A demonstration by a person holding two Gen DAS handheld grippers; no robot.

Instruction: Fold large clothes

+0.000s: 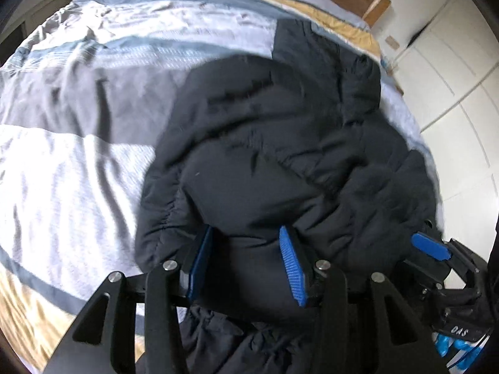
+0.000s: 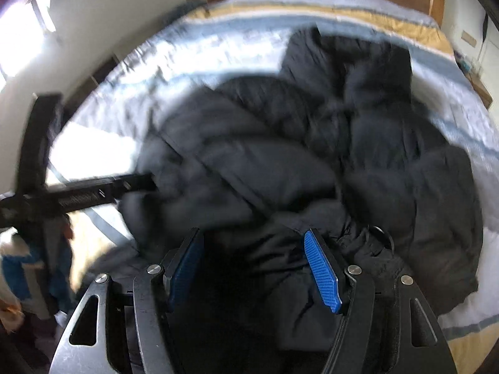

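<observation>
On the bed (image 1: 56, 162) a black puffer jacket (image 1: 265, 143) was heaped; its near edge was clamped in the left hand-held gripper (image 1: 246, 261) and the right hand-held gripper (image 2: 252, 268), judged mid-fold, so laying and smoothing would be called for next

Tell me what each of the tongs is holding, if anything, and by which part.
Both tongs hold the black puffy jacket at its near edge: the left tongs have a thick fold between their pads, and the right tongs have near-edge fabric bunched between theirs. Which part of the garment cannot be told.
</observation>
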